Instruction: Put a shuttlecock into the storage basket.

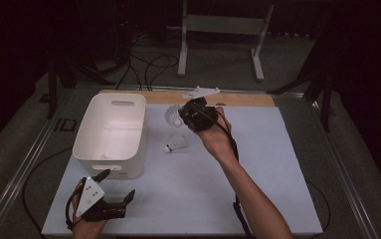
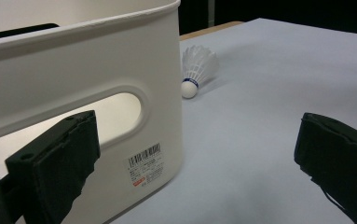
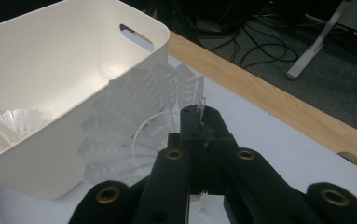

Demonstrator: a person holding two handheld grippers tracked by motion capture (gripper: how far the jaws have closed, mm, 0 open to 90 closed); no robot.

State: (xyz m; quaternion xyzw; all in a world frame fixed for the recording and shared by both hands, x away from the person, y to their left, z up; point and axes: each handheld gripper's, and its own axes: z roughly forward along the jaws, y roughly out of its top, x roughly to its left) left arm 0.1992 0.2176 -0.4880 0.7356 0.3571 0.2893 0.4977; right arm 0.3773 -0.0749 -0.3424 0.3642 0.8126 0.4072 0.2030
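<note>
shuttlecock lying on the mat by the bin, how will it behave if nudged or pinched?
The shuttlecock lies on its side, so a nudge would probably roll it in an arc around its rounded cork. Its thin white feather skirt looks very light and fragile; a hard pinch could bend it. The right tongs hold another shuttlecock by its skirt edge.

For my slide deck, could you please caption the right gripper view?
Right gripper shut on a shuttlecock's feather skirt beside the white bin, which already holds another shuttlecock.
</note>
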